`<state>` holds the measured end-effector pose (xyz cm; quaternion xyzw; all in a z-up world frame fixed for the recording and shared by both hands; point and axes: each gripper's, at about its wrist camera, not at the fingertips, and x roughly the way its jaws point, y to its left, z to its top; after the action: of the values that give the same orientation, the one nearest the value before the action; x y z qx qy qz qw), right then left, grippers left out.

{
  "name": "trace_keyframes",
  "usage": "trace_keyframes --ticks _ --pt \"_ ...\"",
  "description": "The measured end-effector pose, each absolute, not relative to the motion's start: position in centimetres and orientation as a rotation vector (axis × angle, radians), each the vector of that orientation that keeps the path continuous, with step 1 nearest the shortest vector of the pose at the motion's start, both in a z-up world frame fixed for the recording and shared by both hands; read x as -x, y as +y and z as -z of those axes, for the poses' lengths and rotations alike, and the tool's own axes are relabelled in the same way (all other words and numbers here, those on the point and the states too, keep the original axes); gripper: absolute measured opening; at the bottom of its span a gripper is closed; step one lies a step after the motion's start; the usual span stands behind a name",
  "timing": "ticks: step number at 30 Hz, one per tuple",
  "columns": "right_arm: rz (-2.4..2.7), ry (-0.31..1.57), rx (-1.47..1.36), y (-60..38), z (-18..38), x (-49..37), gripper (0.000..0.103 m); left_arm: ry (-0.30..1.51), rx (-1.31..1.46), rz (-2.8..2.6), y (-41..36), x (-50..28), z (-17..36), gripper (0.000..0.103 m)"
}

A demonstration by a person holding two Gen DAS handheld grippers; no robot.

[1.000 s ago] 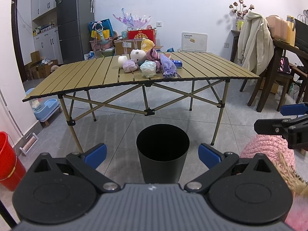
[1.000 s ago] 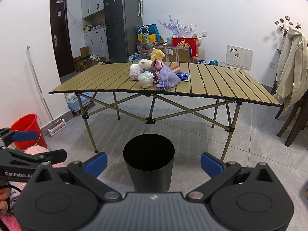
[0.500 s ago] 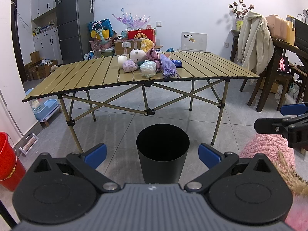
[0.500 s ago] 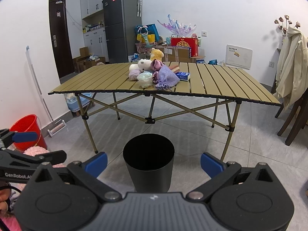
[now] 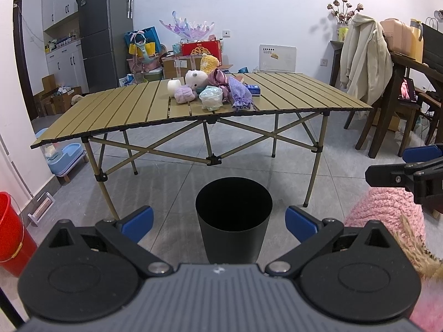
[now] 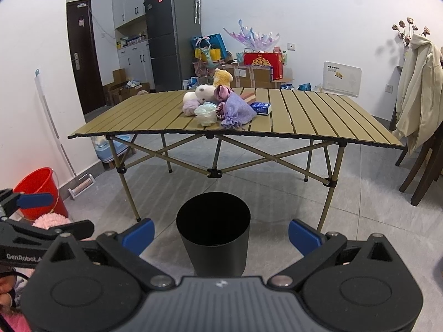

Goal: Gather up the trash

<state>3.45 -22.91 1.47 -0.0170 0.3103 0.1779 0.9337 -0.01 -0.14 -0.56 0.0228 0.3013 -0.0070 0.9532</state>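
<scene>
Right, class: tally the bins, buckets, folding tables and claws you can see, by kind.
Bins: 1, the black bin
Buckets: 1, the red bucket
Folding tables: 1, the folding table
Claws: 2, left claw, right claw
Total: 5

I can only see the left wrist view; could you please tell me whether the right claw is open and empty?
Observer: Yes, the right claw is open, with nothing between its fingers.
Operator: Thank you. Is anything standing by the wall beyond the red bucket?
Observer: A long-handled mop leans on the wall just behind the red bucket, its head on the floor.
</scene>
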Motion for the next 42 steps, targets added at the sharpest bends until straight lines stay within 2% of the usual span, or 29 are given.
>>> trace_keyframes --ticks 19,42 --pt "-0.351 0.640 0.014 -22.6 -1.4 -6.4 0.103 0.622 -0.059 -0.011 0.7 -3.2 0.5 0.103" --pt "-0.381 0.597 -0.009 -20.4 -1.3 -16.7 0.103 0.562 -0.035 -0.119 2.9 -12.7 -1.2 0.103"
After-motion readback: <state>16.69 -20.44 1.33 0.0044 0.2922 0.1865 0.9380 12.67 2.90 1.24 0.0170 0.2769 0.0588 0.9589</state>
